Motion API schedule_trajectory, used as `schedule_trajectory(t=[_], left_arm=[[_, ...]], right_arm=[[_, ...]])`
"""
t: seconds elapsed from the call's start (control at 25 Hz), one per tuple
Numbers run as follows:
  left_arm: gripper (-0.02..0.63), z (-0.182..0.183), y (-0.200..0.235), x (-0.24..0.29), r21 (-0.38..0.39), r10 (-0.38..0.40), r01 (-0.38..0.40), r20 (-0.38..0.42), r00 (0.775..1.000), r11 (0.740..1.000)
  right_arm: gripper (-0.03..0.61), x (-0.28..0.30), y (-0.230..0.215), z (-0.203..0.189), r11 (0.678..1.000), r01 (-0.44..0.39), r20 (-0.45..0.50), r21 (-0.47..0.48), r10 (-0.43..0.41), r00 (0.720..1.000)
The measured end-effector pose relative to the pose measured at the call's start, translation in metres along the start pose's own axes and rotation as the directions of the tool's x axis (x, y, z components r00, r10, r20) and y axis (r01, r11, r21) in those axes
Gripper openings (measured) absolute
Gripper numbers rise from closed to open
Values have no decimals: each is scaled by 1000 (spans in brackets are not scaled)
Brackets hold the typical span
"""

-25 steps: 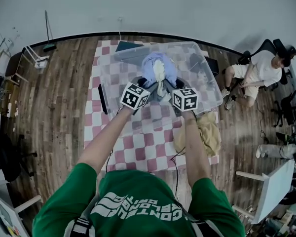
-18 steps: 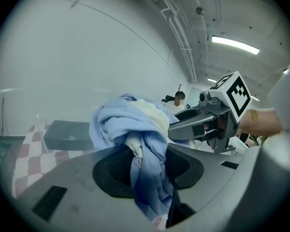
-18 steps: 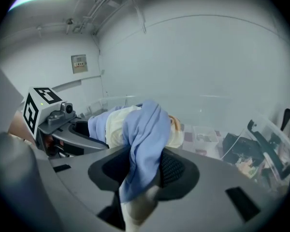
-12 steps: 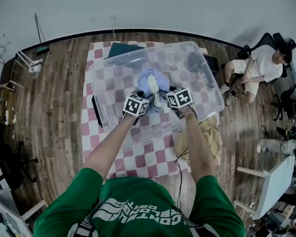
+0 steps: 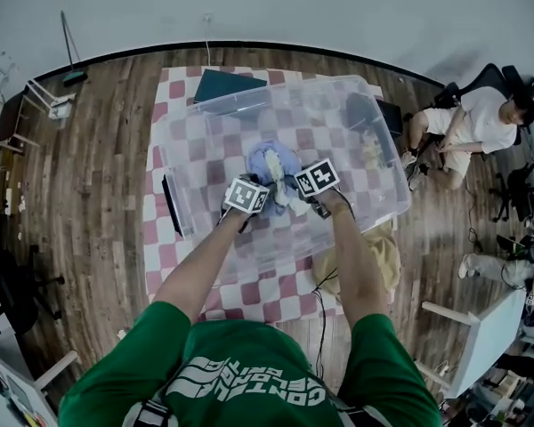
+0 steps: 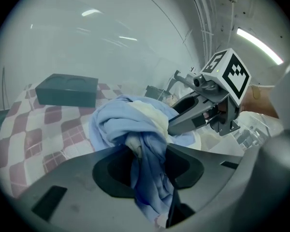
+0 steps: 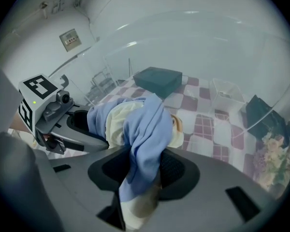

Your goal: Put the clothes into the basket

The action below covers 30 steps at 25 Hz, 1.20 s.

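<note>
nearest, a tan garment lies on the checked rug just outside the basket's 5 o'clock corner, not yet collected. further out, the left hand-held gripper and right hand-held gripper are each clenched on one blue-and-cream clothes bundle, gripping from 7 and 5 o'clock, likely so loose folds don't trail. it hangs over the clear basket, seemingly within its walls, ready for lowering. beyond, at 11 o'clock, sits a dark teal box.

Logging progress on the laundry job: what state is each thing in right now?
Blue-and-cream garment bundle, bunched, held by both grippers.
Left gripper, jaws shut on the bundle.
Right gripper, jaws shut on the bundle.
Clear bin, upright, lidless.
Tan garment, crumpled outside the bin.
</note>
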<state>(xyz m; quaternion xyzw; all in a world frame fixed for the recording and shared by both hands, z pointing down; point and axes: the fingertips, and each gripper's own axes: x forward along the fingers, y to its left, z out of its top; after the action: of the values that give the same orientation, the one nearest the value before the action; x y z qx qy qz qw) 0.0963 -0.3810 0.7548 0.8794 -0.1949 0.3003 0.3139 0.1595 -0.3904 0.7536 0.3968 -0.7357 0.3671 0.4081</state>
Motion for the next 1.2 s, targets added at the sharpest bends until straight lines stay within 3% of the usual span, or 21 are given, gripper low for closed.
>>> schedule_trajectory(t=[0.2,0.44,0.72,0.92,1.2], left_arm=[[152,-16,2,10,-27,-14,13,-46,999,1000],[172,-22,3,13,-38,-25,23,-57,998,999],[238,-25,12,10,-30,18,-20,-91,996,999],[239,-10,17,-1,-21,44,-45,-53,998,999],[239,30,7,-24,1,46,-46,53,998,999]], right_arm=[[161,14,-4,-14,1000,-9,-62,-9,9,998],[173,20,-12,-28,999,10,-114,45,-5,993],[246,19,-25,-34,997,46,-137,60,-37,990],[253,7,-30,-22,991,57,-61,117,-50,997],[253,-28,-32,15,988,116,83,101,-124,989]])
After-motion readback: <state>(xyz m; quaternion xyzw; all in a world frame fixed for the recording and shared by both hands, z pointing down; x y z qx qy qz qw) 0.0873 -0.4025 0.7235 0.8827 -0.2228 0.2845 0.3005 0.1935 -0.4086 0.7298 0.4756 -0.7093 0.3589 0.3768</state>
